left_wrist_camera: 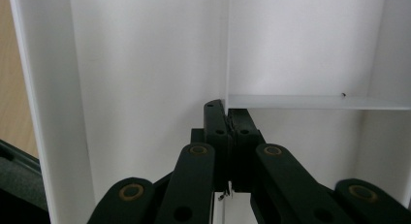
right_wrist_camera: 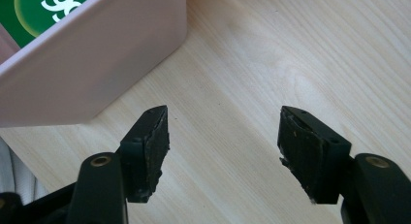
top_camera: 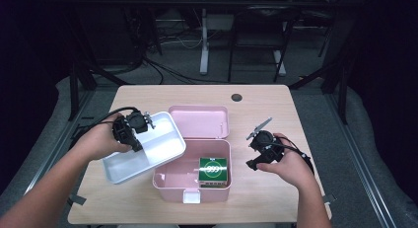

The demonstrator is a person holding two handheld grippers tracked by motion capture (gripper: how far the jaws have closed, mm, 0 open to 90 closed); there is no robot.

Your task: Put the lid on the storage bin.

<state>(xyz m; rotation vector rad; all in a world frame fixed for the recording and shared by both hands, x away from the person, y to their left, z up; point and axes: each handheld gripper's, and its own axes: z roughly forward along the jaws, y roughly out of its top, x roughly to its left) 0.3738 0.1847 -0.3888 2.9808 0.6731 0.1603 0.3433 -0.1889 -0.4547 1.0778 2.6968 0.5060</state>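
Holding a white tray point(top_camera: 148, 151) off the tabletop point(top_camera: 276, 114), the left gripper point(top_camera: 132, 130) has its jaws pressed together on a thin inner divider wall of that tray; the left gripper view shows the two black pads pinched on the wall's edge, with white compartments to either side. The tray hangs tilted at the left of the scene, its right corner overlapping the left rim of the pink box point(top_camera: 170, 181), the rest of it out over the bare wood to the left. I cannot tell whether the tray touches the box rim or sits just above it.

The pink box stands open near the middle of the tabletop, toward the near edge, its lid point(top_camera: 199, 122) thrown back on the far side and lying flat. Inside, in the right near part of the box, sits a green package point(top_camera: 213, 170) with white lettering, close against the right wall.

The right gripper point(top_camera: 260, 146) is held to the right of the box, apart from it, in the person's right hand point(top_camera: 288, 164). Its jaws stand apart with nothing between them; in the right gripper view they frame plain pale wood, with a corner of the pink box and a sliver of the green package at the upper left.
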